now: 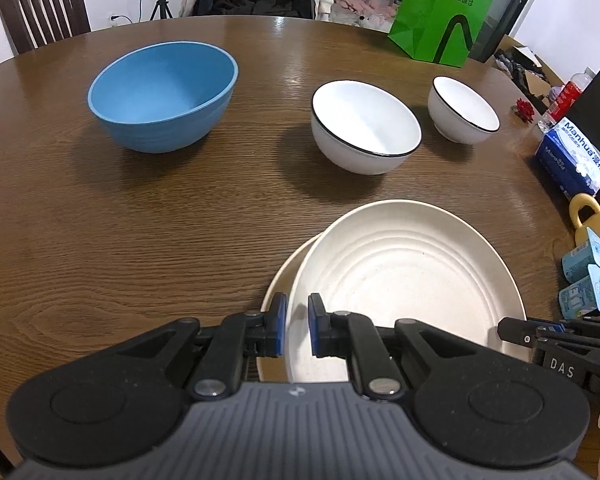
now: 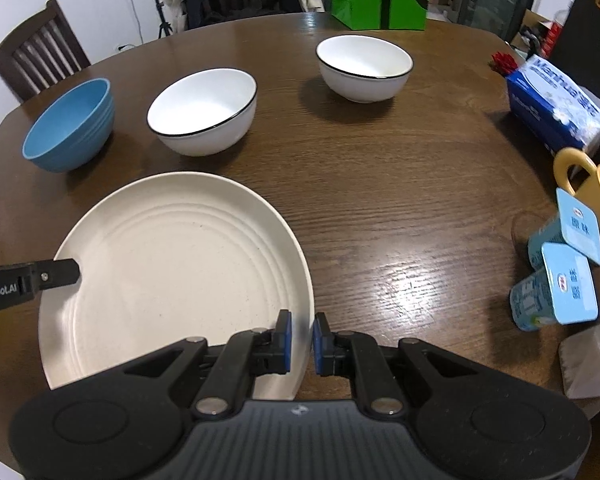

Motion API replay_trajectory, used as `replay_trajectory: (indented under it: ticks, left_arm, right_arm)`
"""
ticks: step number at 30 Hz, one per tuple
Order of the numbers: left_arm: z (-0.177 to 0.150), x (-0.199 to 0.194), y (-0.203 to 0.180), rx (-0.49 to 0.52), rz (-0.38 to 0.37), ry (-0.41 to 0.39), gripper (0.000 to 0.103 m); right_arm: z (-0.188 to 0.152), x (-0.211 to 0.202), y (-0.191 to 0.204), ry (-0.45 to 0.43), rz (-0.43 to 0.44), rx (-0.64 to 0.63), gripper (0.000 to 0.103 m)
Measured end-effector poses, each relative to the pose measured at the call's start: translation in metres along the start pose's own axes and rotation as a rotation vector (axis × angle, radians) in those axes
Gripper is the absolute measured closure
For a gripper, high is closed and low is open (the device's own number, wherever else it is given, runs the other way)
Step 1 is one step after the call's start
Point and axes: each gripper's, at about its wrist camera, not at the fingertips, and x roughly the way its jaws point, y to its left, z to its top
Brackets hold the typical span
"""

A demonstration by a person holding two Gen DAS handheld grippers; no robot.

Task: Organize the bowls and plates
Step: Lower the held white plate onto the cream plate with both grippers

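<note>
Plate [image 2: 172, 264] tilted, both grippers clamping opposite rims.

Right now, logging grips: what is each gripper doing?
Left gripper: shut on the cream plate, at its left rim.
Right gripper: shut on the same plate's right rim.

Green bag [image 1: 446, 12], tissue pack [image 2: 556, 108], yellow mug [image 2: 596, 196] edge the table [image 2: 400, 184].

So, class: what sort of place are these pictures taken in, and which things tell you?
Probably a home dining room: a round wooden table, a wooden dining chair, and household clutter like a tissue pack and yellow mug.
</note>
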Motion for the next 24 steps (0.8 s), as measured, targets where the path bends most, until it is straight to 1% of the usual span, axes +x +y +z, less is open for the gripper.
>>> replay_trajectory:
  ticks: [9,14,19,24]
  left_arm:
    - [-0.002,0.013,0.005,0.0,0.021,0.021,0.091]
    - [-0.003,0.014,0.002,0.015,0.022,0.018,0.091]
    - [-0.004,0.015,-0.006,0.059,0.062,0.017,0.091]
    - [-0.002,0.017,-0.014,0.098,0.098,0.04,0.091]
  right_arm:
    - [0.007,0.013,0.016,0.026,-0.033,-0.064,0.091]
    - [0.006,0.016,0.02,0.028,-0.048,-0.084,0.09]
    - [0.005,0.019,0.023,0.028,-0.059,-0.096,0.09]
    - [0.003,0.02,0.025,0.03,-0.067,-0.104,0.089]
